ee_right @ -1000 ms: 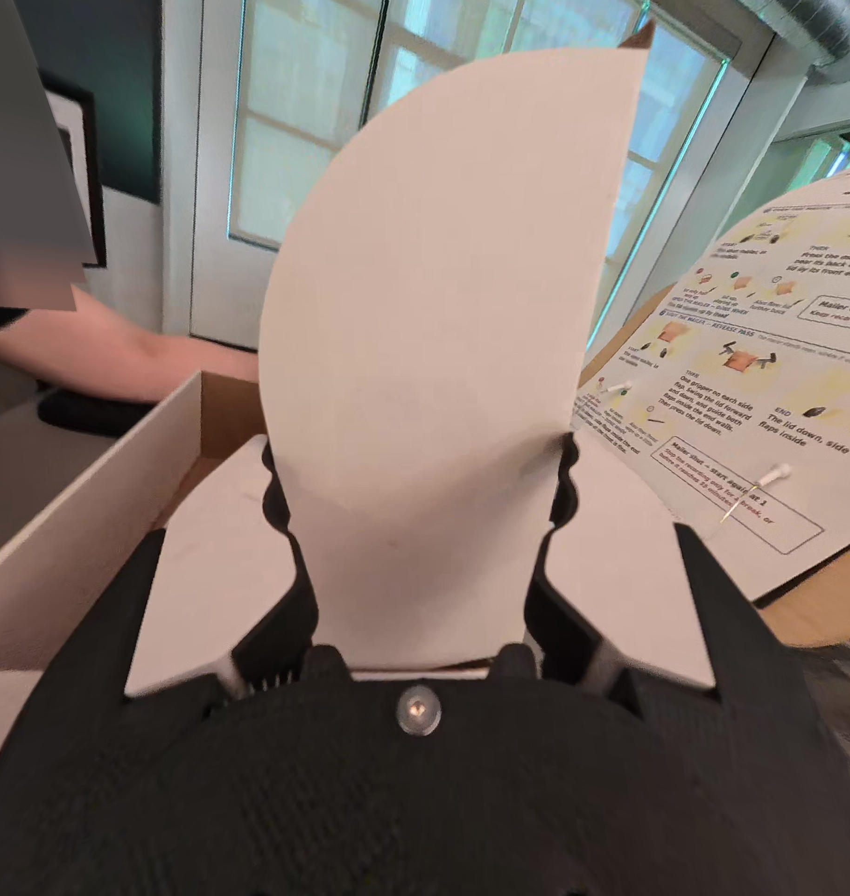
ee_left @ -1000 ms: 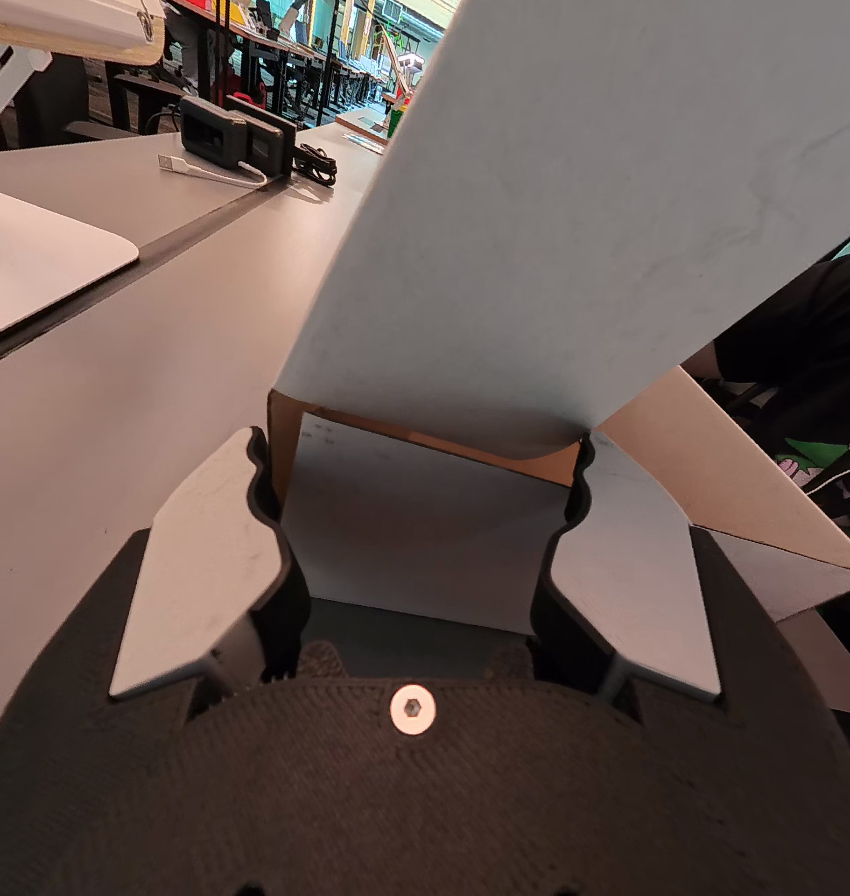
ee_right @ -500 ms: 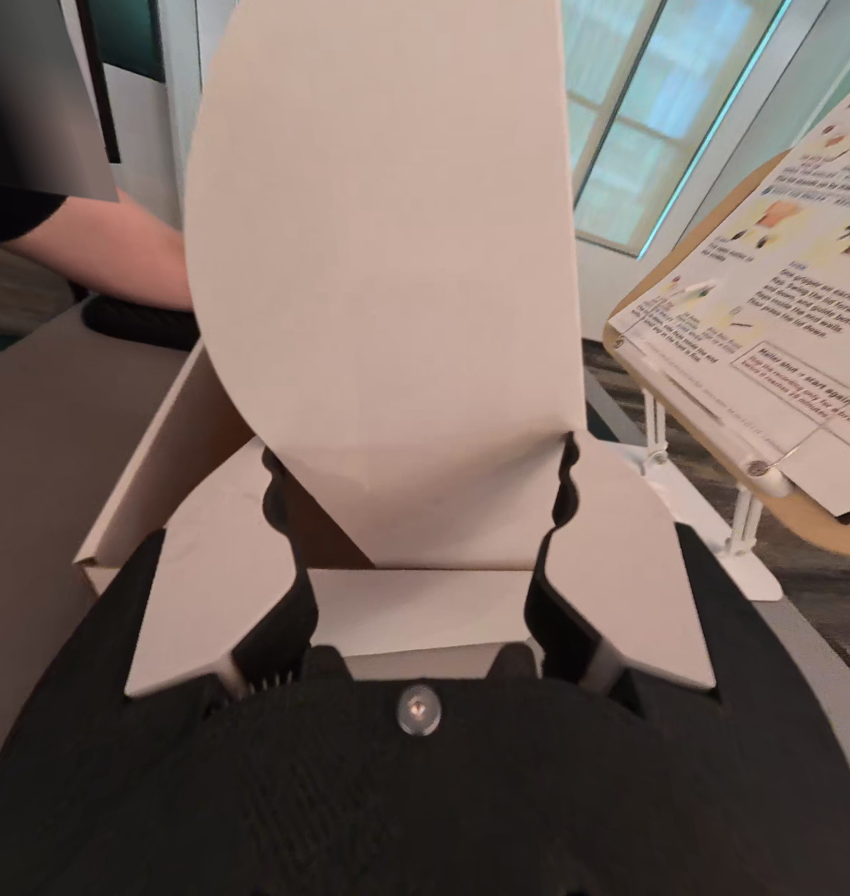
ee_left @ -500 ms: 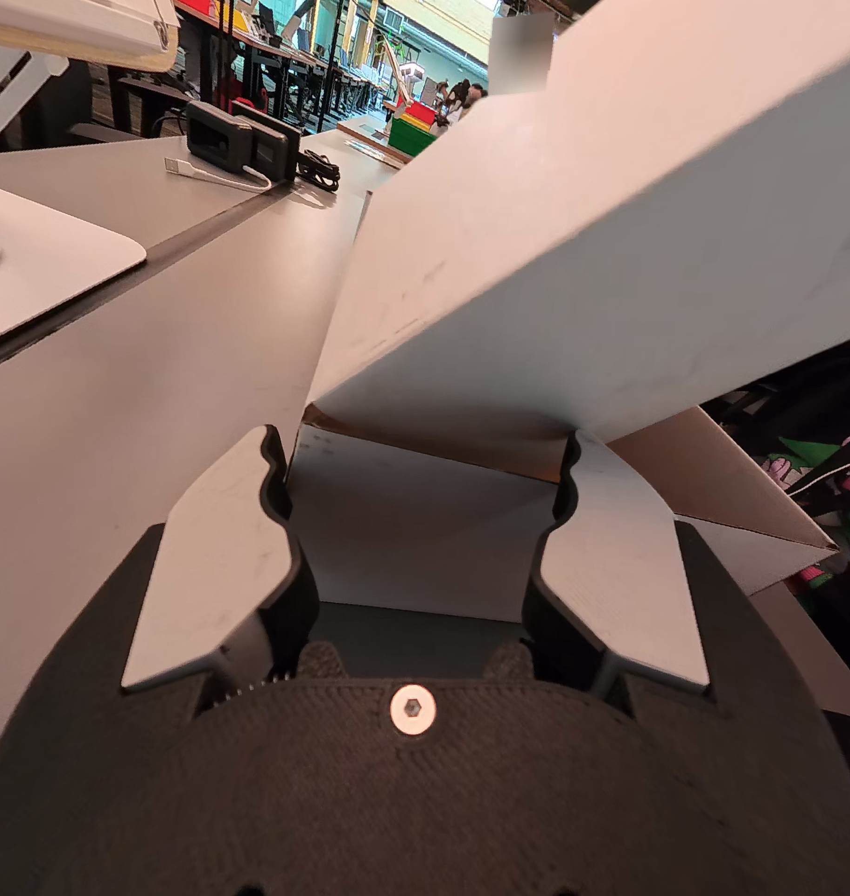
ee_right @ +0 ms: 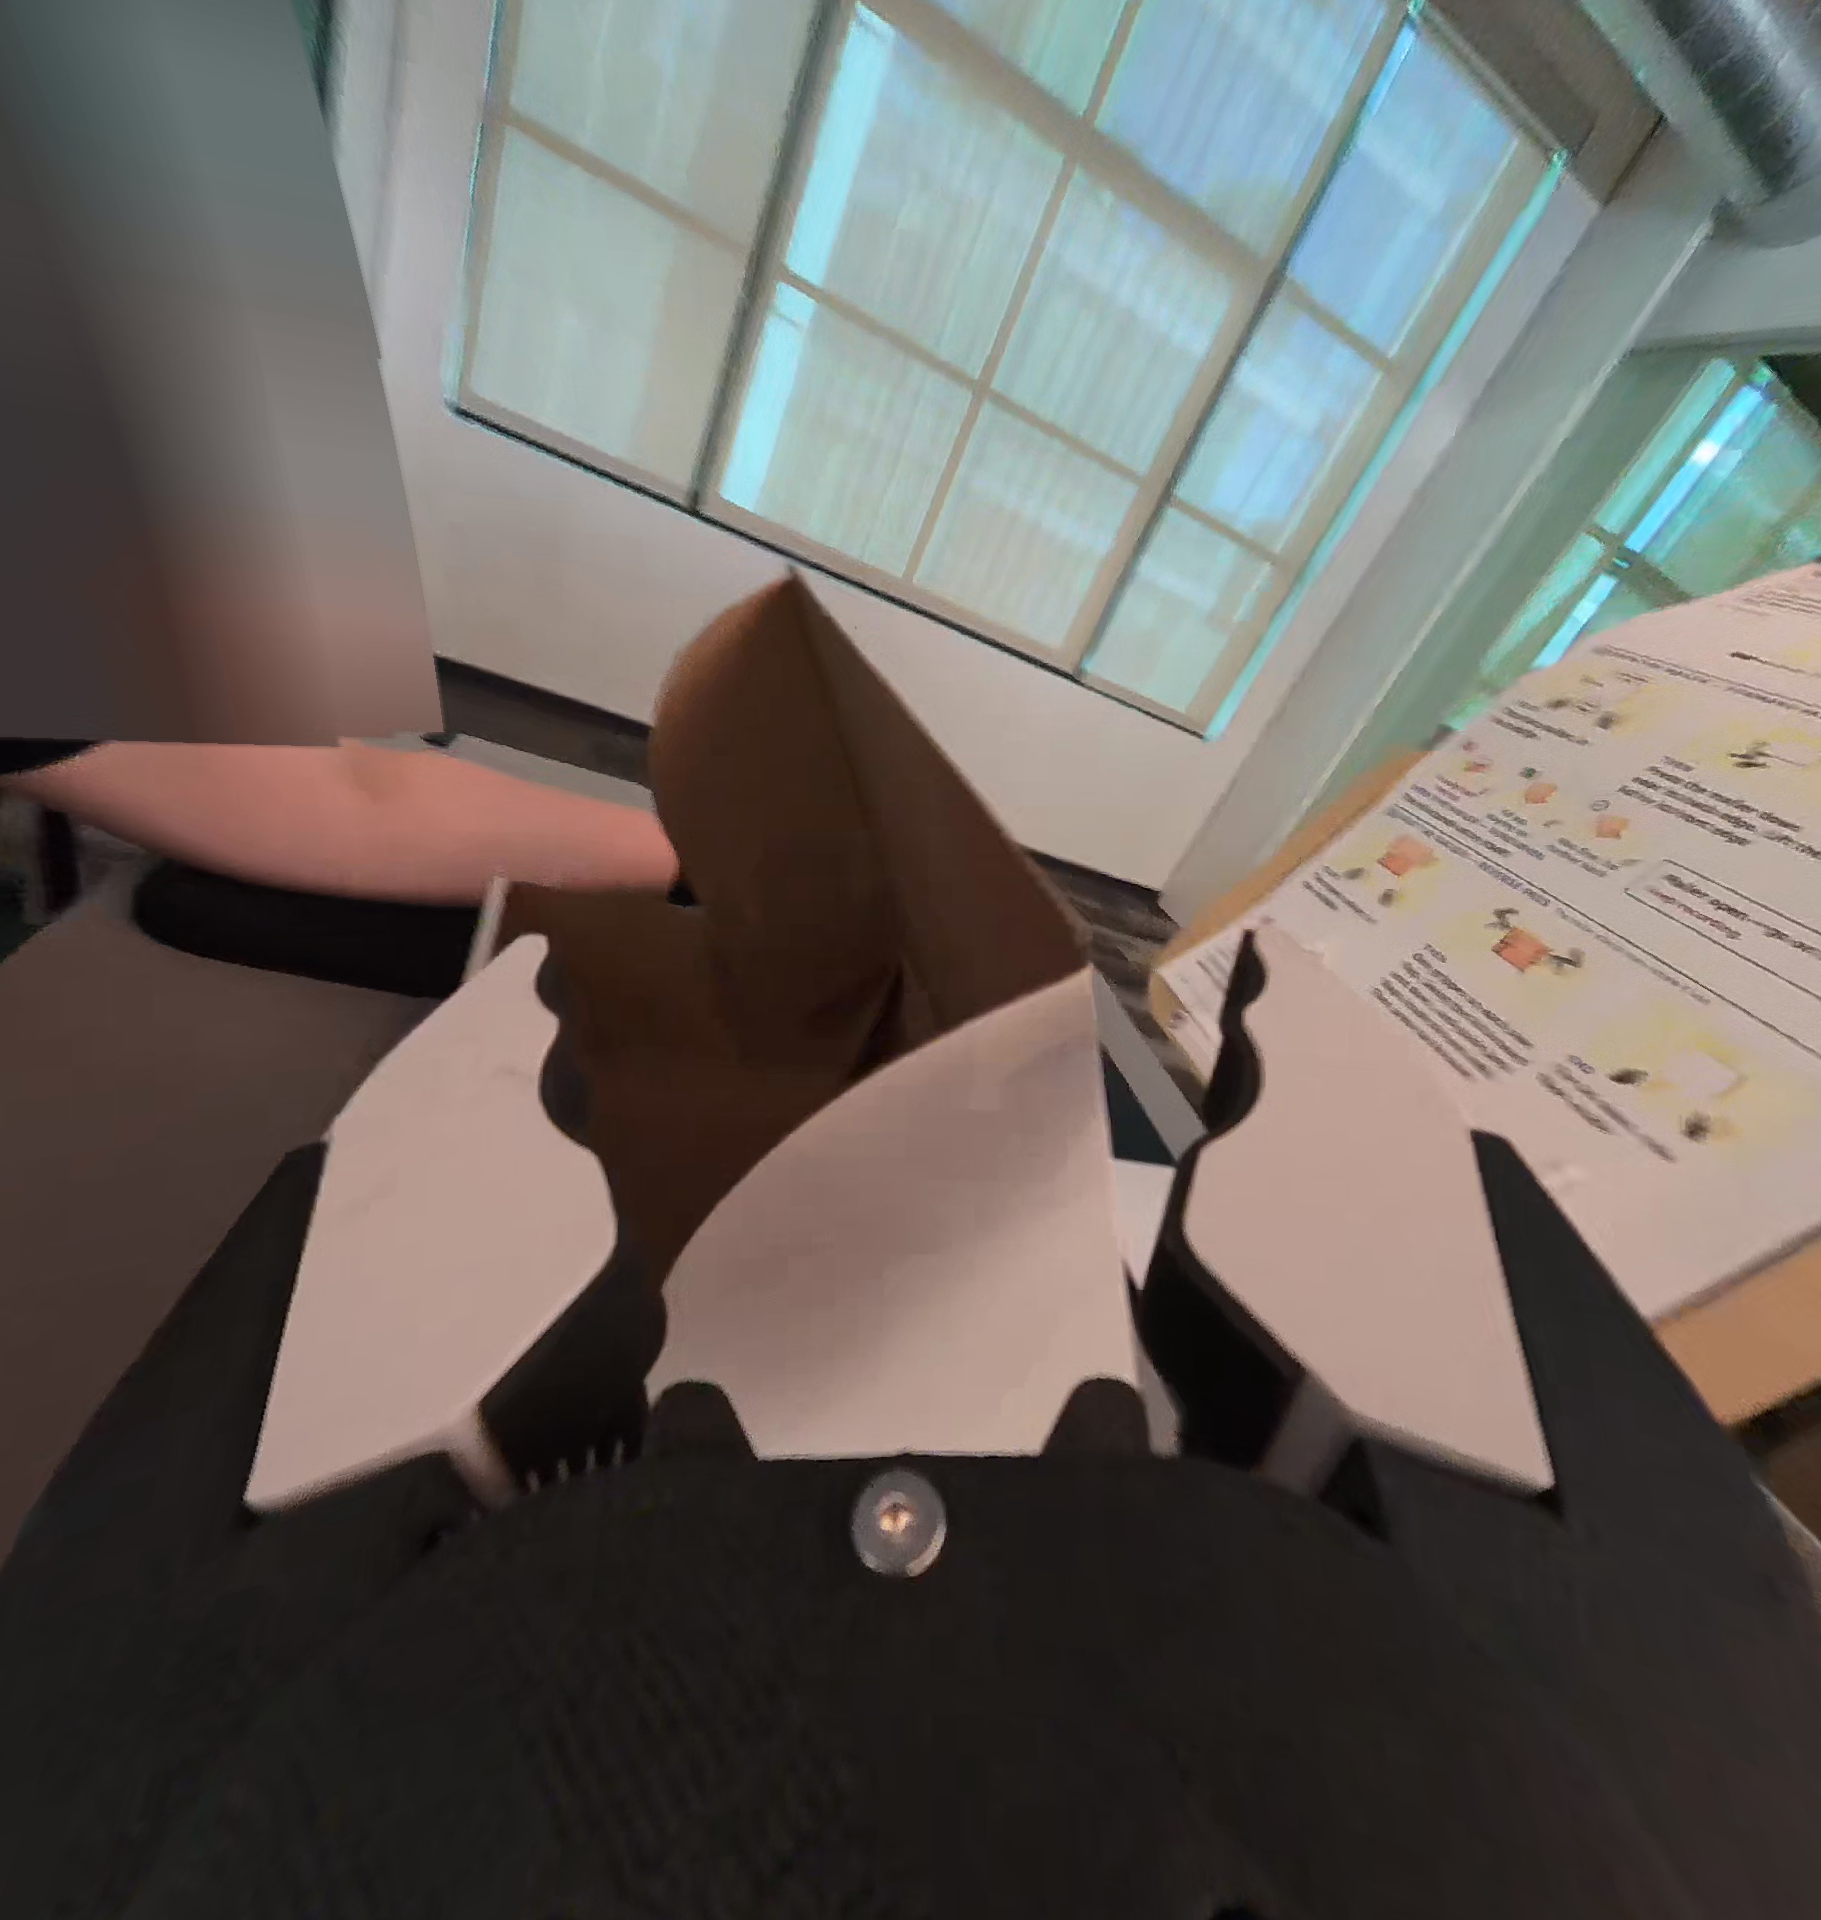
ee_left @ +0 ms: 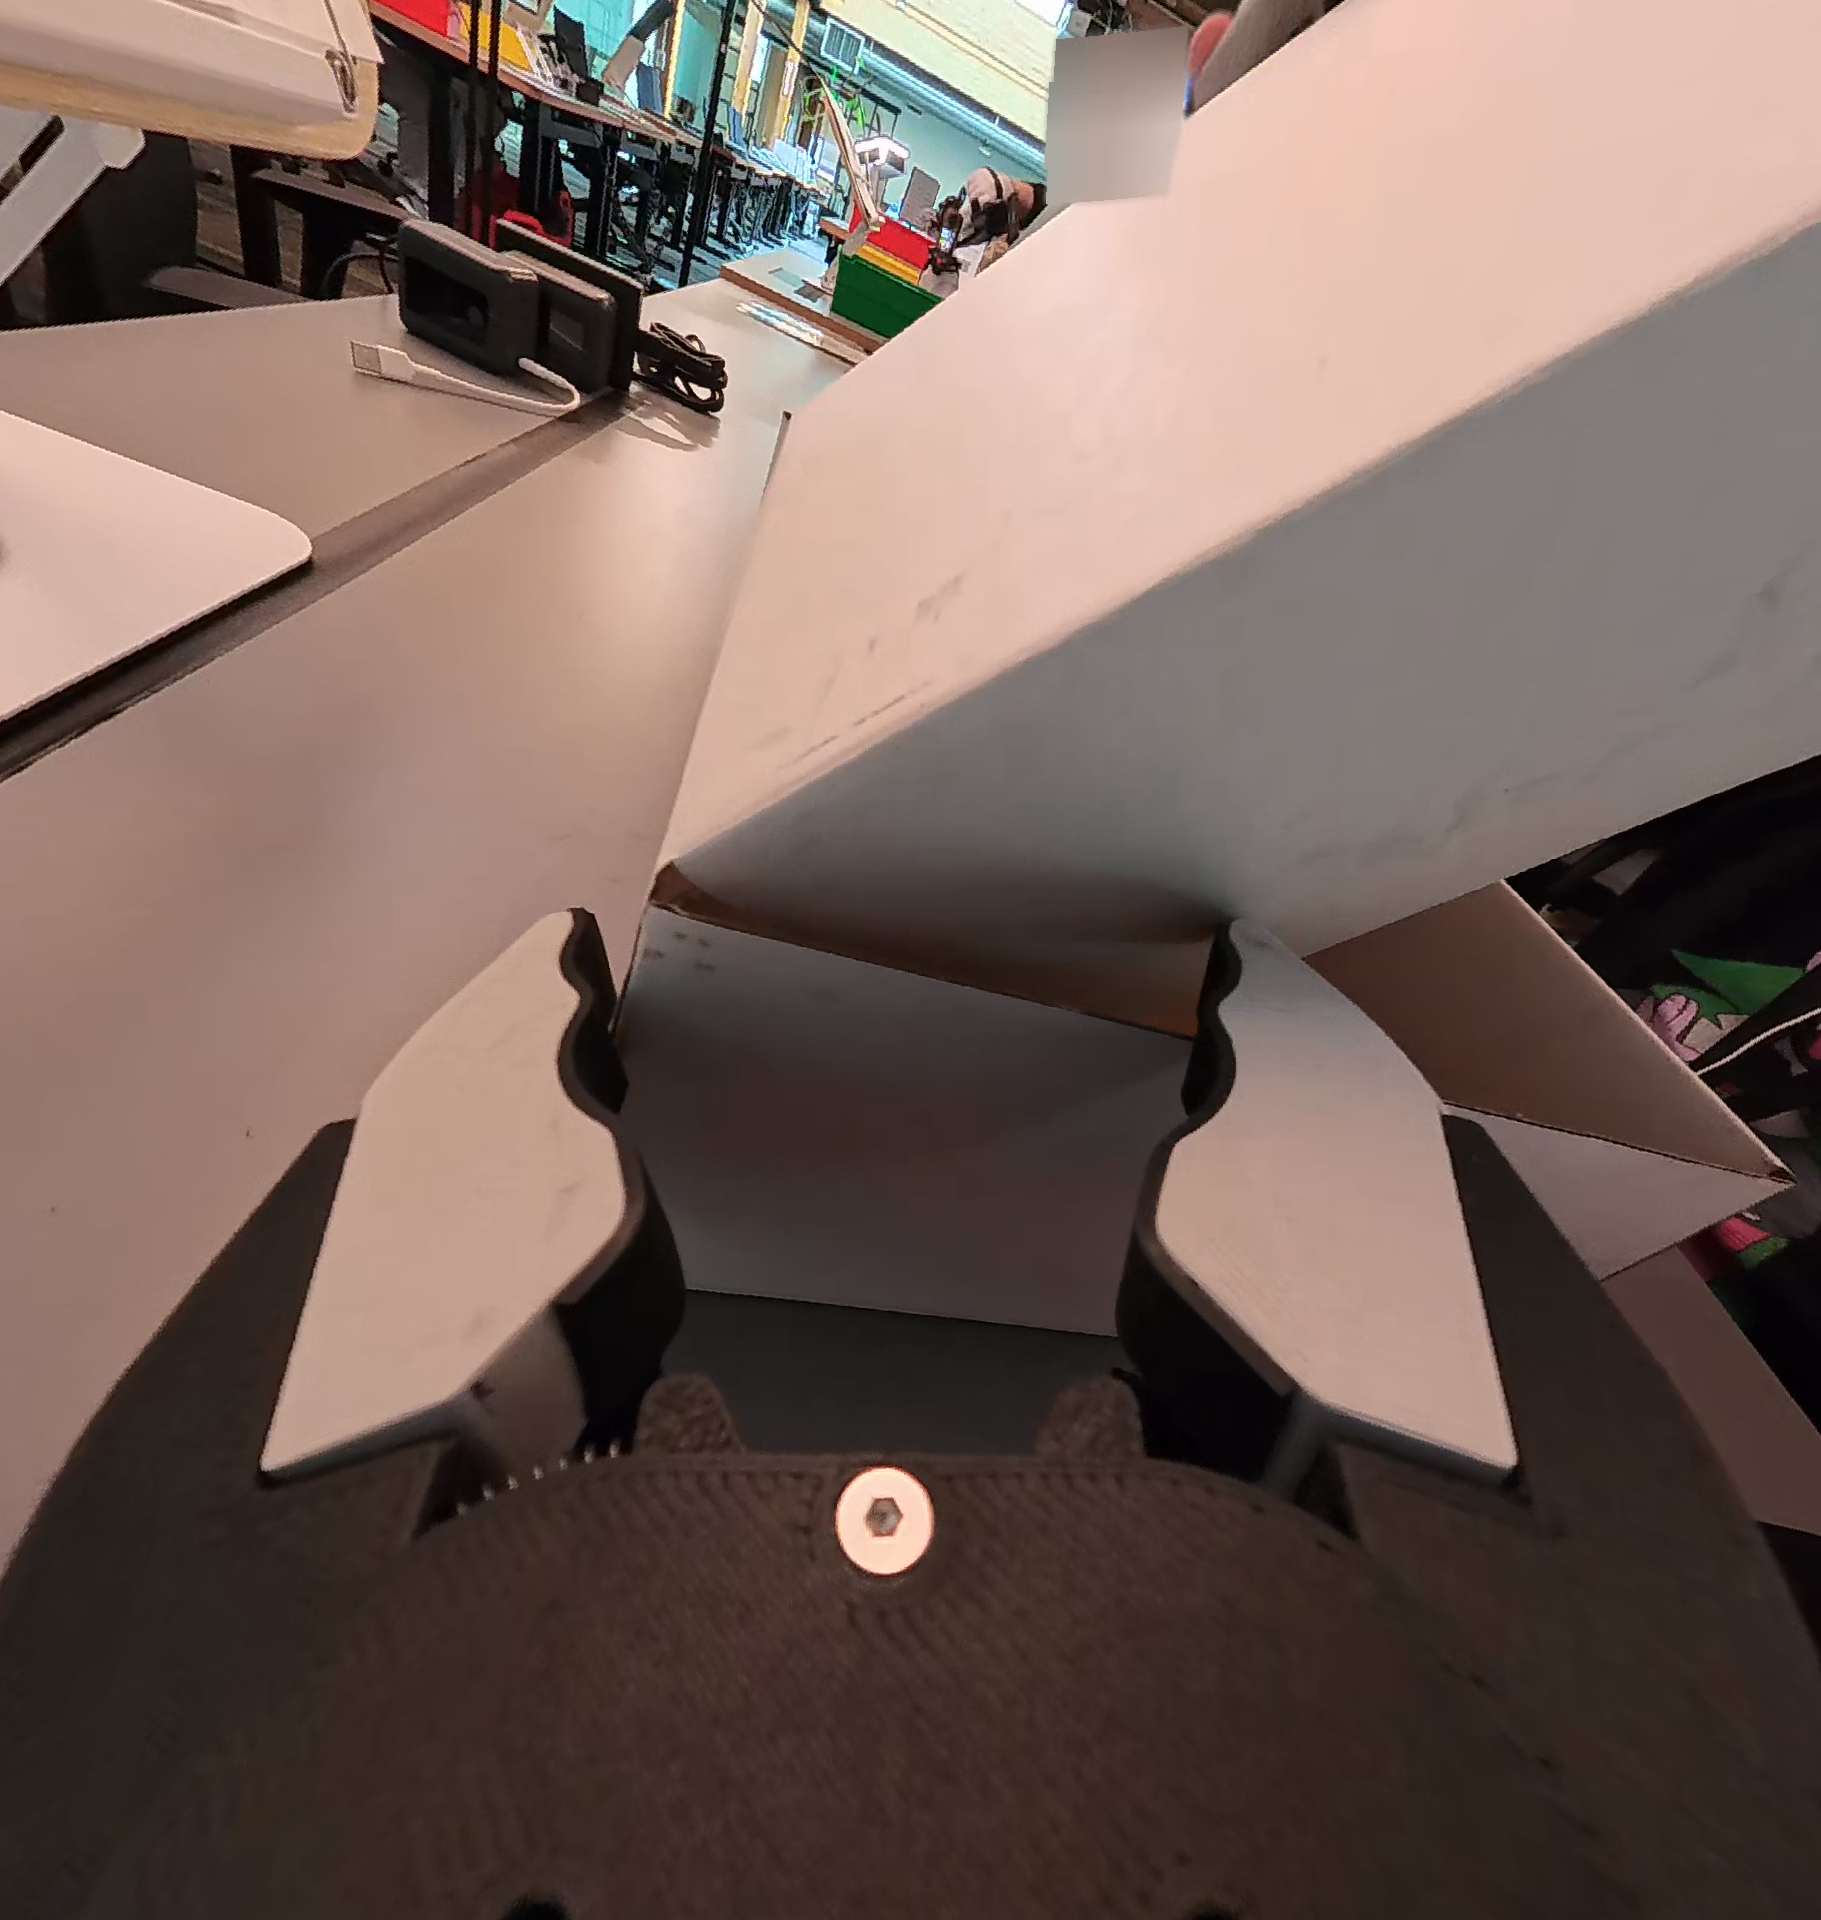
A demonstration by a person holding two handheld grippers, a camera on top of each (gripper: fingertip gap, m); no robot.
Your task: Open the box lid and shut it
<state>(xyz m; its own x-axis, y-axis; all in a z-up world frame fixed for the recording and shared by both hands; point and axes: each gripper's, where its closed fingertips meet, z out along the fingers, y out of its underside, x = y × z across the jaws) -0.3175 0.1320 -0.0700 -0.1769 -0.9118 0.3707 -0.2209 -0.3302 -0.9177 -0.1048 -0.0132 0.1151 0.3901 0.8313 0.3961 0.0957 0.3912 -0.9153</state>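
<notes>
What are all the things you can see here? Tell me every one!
white cardboard box with brown inside: one, on the grey table, between the left gripper's jaws.
white box lid: one, raised at a slant over the box.
white rounded side flap: one, between the right gripper's jaws.
grey table: one, under the box.
black device: two side by side, far on the table.
white cable: one, beside the black devices.
white flat stand base: one, left on the table.
illustrated instruction sheet on a wooden board: one, right side.
paned window: one, on the back wall.
person's bare forearm: one, behind the box.
left gripper: one, black and white, jaws open.
right gripper: one, black and white, jaws open.
</notes>
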